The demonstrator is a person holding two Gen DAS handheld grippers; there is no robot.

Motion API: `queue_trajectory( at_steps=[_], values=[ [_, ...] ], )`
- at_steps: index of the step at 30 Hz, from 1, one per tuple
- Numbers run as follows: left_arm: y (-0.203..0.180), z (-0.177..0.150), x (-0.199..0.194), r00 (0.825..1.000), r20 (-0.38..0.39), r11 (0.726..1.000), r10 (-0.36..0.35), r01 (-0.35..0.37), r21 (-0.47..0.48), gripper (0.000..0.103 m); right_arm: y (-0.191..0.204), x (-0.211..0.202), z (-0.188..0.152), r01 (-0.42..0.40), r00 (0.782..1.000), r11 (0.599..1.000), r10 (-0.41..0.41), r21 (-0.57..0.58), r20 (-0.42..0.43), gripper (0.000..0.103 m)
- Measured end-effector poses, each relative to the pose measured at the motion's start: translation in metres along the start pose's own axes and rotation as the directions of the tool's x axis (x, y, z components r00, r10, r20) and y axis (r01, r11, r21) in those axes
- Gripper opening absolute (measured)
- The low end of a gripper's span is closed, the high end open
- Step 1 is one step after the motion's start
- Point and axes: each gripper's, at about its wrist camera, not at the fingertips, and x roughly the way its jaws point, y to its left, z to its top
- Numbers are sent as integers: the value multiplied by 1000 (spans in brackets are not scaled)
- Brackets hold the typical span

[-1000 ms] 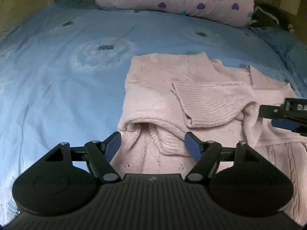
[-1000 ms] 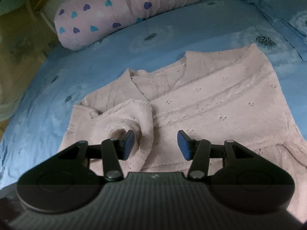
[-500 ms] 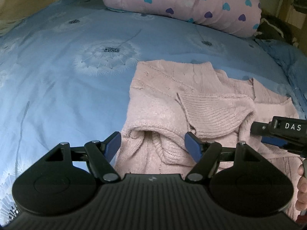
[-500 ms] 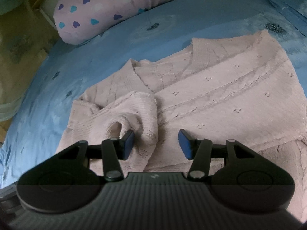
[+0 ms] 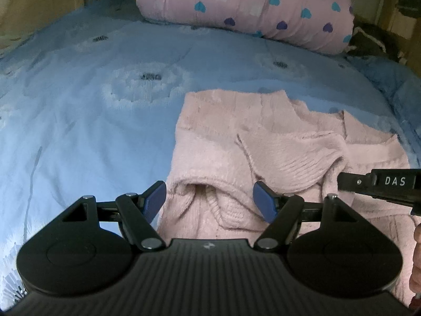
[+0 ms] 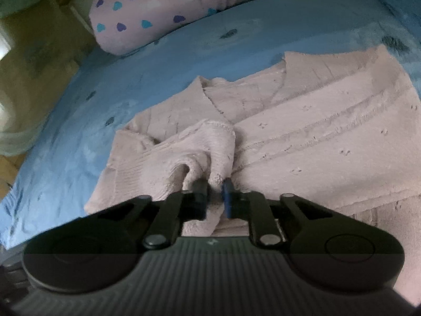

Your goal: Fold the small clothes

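Two grippers over bed [image 5: 79, 110]. Sweater [image 6: 329, 137] fills centre and right of right view. My right gripper [image 6: 215, 197] pinches folded sleeve [image 6: 200, 144] edge, bottom centre. Left gripper [image 5: 209, 198] spread, empty, low centre. Advice: lift sleeve slowly, lay flat across body, keep pinch firm.

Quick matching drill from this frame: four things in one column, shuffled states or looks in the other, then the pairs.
Things:
1. left hand-held gripper
2. right hand-held gripper
3. sweater
4. pillow

States:
A. pink knit, lying on the blue bedspread
B. shut on a fold of knit
C. pink with heart print, at the far edge of the bed
D. open, pads apart over the near sweater edge

Pairs: 1-D, 2-B, 3-A, 4-C
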Motion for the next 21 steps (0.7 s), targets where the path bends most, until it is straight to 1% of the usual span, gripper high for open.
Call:
queue_trajectory(
  at_steps=[2,5,7,12,15,17,19,21],
  values=[
    [1,1,-4,1000,21,1000,-5,5,-9,77,6,-4,2,2,1000,999,-2,-35,8,11],
    [3,4,-8,999,48,1000,-1,3,-23,77,10,-20,10,-40,998,998,43,-47,55,11],
    [6,6,-11,998,70,999,2,1,-37,77,13,-31,18,-56,994,995,63,-77,89,11],
    [14,7,-14,996,92,998,0,6,-61,77,16,-50,33,-16,984,986,45,-164,174,11],
    [15,8,-11,996,88,997,-4,11,-76,77,13,-51,33,44,980,978,-3,-203,197,11],
    [17,9,-9,997,83,997,-5,12,-78,77,8,-46,30,81,980,971,-37,-226,195,11],
    [17,10,-7,997,79,997,4,2,-78,77,2,-36,27,111,982,965,-70,-236,174,11],
    [18,10,-2,997,69,997,18,-12,-81,77,-2,-22,23,140,985,959,-108,-246,136,13]
  ],
)
